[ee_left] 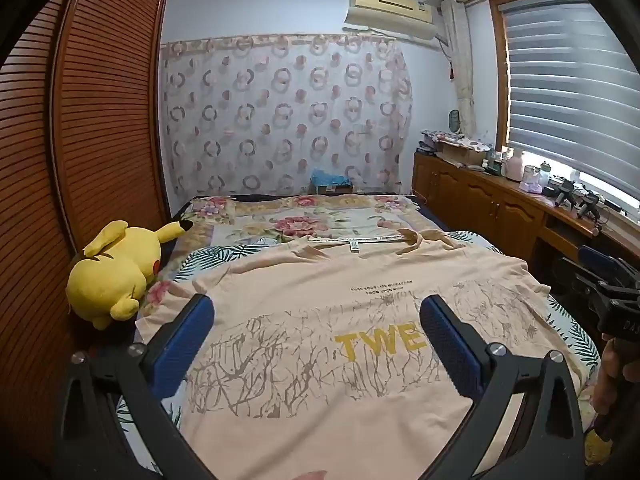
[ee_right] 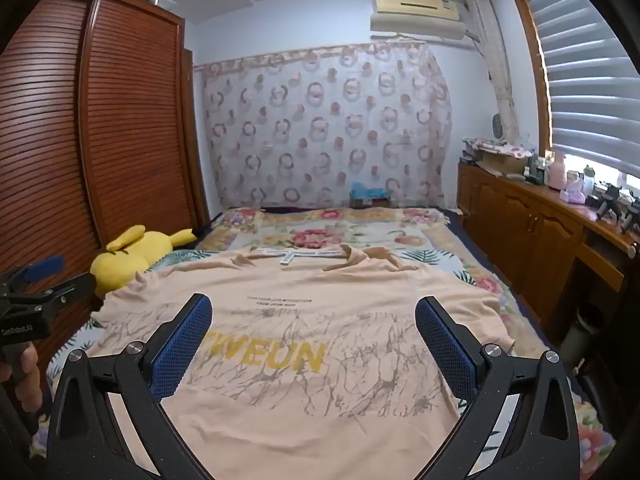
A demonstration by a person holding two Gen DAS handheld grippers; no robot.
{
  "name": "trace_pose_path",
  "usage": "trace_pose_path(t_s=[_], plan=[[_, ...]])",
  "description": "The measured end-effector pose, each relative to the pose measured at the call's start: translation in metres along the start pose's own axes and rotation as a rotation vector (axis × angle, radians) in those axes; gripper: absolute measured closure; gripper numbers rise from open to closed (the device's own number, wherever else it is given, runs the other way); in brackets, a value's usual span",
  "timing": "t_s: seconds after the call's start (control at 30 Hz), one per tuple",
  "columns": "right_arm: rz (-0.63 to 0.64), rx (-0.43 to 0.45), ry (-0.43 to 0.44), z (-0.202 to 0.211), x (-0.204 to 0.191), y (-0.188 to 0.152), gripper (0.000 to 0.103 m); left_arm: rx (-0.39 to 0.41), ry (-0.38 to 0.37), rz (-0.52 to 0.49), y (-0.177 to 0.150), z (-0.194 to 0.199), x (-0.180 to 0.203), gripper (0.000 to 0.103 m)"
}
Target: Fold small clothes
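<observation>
A peach T-shirt (ee_left: 320, 320) (ee_right: 320, 320) with yellow letters and a brown branch print lies spread flat on the bed, its collar at the far end. My left gripper (ee_left: 316, 312) hovers open above the shirt's lower part, its blue pads wide apart with nothing between them. My right gripper (ee_right: 314, 314) hangs open over the same shirt, a little to the right, also holding nothing. The right gripper's body (ee_left: 612, 292) shows at the right edge of the left wrist view, and the left gripper's body (ee_right: 28, 292) shows at the left edge of the right wrist view.
A yellow plush toy (ee_left: 116, 268) (ee_right: 132, 256) lies at the bed's left edge beside a slatted wooden wardrobe (ee_left: 80, 140). A floral bedspread (ee_left: 304, 220) covers the far bed. A wooden cabinet (ee_right: 540, 220) with bottles stands along the right under the window.
</observation>
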State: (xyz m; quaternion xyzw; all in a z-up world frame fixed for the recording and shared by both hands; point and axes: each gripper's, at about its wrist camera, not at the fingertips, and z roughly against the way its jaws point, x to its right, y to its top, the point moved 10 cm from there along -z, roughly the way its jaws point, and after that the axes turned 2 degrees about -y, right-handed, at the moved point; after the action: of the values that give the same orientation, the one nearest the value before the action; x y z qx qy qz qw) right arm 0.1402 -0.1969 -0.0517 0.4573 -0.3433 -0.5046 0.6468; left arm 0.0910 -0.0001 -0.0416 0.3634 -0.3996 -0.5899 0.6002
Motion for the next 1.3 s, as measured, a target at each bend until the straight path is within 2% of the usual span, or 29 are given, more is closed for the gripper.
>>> trace_pose_path(t_s=[1.3], plan=[[-0.008, 0.005, 0.004, 0.002, -0.001, 0.000, 0.000, 0.025, 0.005, -0.005, 0.009, 0.013, -0.001, 0.000]])
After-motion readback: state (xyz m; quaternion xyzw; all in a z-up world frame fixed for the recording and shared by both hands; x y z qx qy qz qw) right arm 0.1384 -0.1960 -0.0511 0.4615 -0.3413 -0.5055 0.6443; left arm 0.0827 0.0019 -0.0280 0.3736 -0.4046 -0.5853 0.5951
